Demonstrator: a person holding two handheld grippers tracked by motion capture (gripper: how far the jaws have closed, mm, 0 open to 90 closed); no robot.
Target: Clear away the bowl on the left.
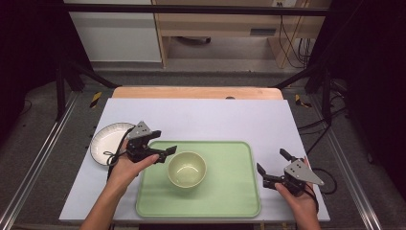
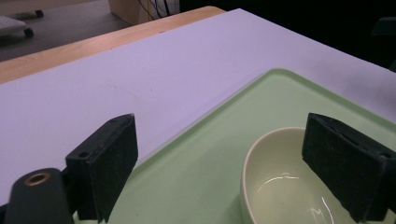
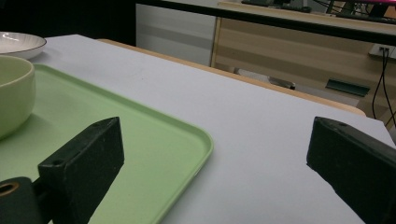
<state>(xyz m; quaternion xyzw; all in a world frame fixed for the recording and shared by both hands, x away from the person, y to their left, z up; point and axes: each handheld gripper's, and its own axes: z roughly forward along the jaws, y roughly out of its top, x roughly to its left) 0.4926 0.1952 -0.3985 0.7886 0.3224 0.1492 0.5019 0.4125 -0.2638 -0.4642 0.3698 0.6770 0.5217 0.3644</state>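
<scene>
We hold left gripper (image 1: 161,145) spread beside pale green bowl (image 1: 186,168) on green tray (image 1: 230,191); we'd straddle rim squarely before closing. Right gripper (image 1: 271,168) spread, idle.

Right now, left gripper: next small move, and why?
Probably ease the left gripper forward and close on the bowl's near rim: its fingers are open, and the rim sits between them on the green tray, not yet gripped.

Glossy ceramic bowl (image 1: 186,168); matt plastic tray (image 1: 230,191); wood tbl edge (image 1: 196,92).
</scene>
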